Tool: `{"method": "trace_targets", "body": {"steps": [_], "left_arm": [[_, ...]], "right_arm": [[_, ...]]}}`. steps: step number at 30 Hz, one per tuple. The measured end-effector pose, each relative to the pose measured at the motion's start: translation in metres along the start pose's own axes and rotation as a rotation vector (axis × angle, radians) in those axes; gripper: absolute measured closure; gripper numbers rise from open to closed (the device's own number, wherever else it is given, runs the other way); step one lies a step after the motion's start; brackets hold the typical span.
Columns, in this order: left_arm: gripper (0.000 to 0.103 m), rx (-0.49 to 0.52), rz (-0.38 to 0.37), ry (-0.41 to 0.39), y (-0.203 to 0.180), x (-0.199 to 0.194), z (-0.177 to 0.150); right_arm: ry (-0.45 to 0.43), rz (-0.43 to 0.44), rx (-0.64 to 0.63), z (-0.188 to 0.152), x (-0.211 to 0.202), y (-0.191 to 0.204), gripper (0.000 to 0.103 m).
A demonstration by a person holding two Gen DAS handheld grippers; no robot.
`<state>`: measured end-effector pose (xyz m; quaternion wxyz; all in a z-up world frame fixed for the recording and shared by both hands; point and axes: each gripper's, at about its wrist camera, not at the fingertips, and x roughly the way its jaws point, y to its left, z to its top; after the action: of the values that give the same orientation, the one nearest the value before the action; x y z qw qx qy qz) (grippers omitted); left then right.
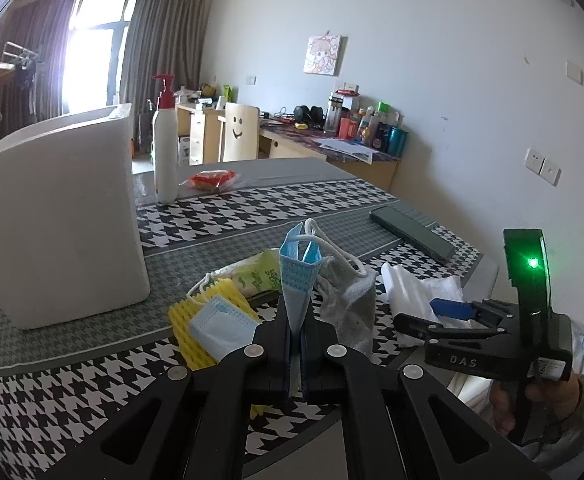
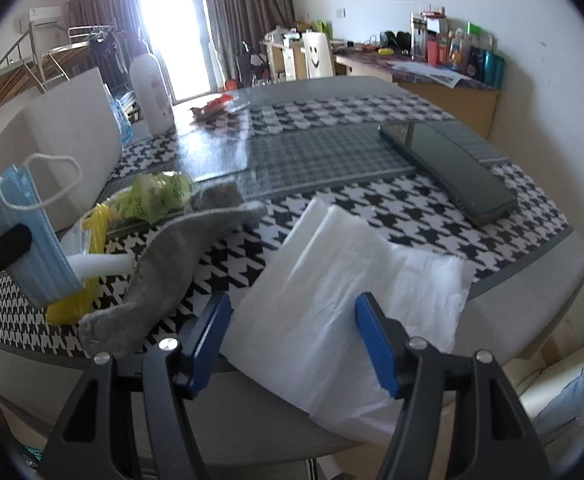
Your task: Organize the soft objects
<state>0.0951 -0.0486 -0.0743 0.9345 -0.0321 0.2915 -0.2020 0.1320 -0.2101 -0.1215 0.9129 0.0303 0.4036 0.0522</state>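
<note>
- Left gripper (image 1: 296, 334) — fingers clenched on a folded blue mask (image 1: 297, 276), held upright above the table (image 1: 252, 208).
- Right gripper (image 2: 293, 340) — fingers released, straddling the near edge of the white tissue (image 2: 343, 280); it lies flat directly ahead, nearer this hand.
- Grey sock (image 2: 172, 256) lies just left.

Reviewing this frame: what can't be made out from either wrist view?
- White bin: its inside, in both views; its own wall hides it.
- Yellow foam net, left wrist view: partly covered by a second mask and the left gripper.
- White tissue, right wrist view: near edge hidden behind the right gripper.
- Green packet: print too small.
</note>
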Motion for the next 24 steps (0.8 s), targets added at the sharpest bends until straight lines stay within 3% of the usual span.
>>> {"method": "trace_targets", "body": {"steps": [2, 7, 9, 18, 24], "left_arm": [[0.100, -0.007, -0.005, -0.001, 0.002, -0.001, 0.002], [0.100, -0.001, 0.003, -0.014, 0.005, -0.005, 0.005], [0.100, -0.001, -0.012, -0.010, 0.006, -0.005, 0.006], [0.100, -0.007, -0.085, -0.062, 0.004, -0.026, 0.026], [0.100, 0.006, -0.077, -0.070, 0.001, -0.030, 0.028]], "right_arm": [[0.001, -0.017, -0.013, -0.001, 0.000, 0.002, 0.039], [0.004, -0.037, -0.011, 0.000, 0.000, -0.001, 0.080], [0.009, -0.023, -0.004, 0.001, 0.001, -0.002, 0.090], [-0.070, 0.026, 0.025, 0.013, -0.020, -0.006, 0.093], [-0.107, 0.035, 0.031, 0.016, -0.031, -0.006, 0.093]]}}
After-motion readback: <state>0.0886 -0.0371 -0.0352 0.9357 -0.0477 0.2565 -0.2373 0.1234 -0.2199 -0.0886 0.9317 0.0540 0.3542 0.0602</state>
